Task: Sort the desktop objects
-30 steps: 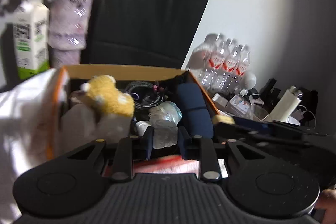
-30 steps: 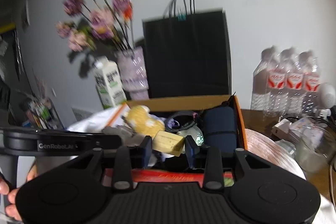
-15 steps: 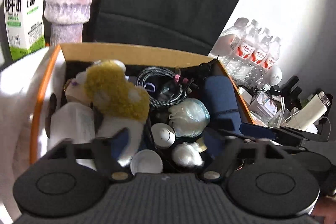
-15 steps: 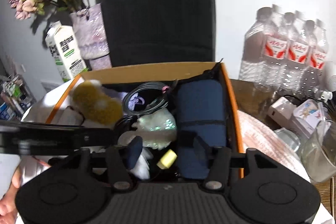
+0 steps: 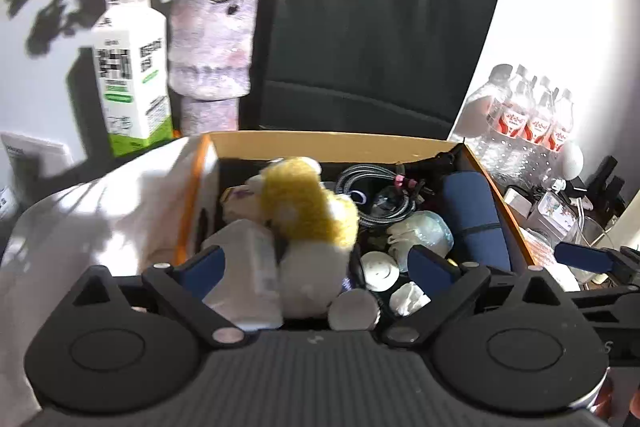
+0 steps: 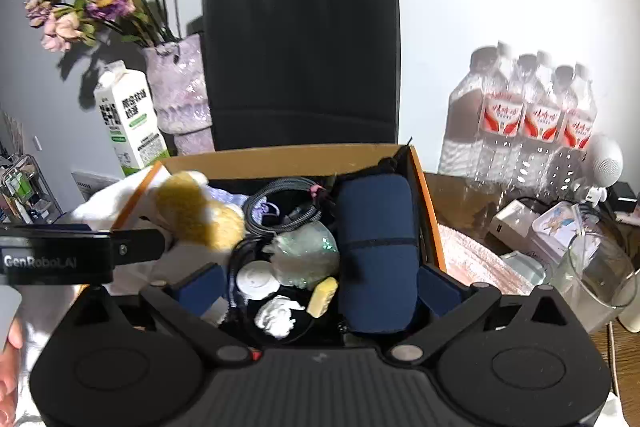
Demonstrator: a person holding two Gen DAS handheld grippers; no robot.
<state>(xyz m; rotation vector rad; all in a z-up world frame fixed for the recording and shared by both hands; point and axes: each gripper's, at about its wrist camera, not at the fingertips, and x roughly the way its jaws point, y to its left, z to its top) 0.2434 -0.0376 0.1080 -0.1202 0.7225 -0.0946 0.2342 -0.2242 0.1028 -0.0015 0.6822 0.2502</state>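
Orange-edged, tan-walled cardboard box (image 6: 288, 157). Inside: yellow-and-white plush toy (image 5: 308, 211), navy blue roll (image 6: 376, 231), black-grey braided cable (image 6: 280, 205), pale yellow block (image 6: 322, 297), white round disc (image 6: 256, 279). Behind: black paper bag (image 6: 300, 47) with teal clip, white-green milk carton (image 6: 130, 123), mottled lilac vase (image 6: 180, 95), red-labelled clear bottles (image 6: 536, 115).

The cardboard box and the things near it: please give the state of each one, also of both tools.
Cardboard box: open, full.
Plush toy: lying in the box, not gripped.
Cable: coiled, in the box.
Blue roll: rolled, strapped.
Milk carton: upright, closed.
Glass: upright; contents unclear.
Left tool: jaws opening, gripping nothing.
Right tool: jaws opening, gripping nothing.
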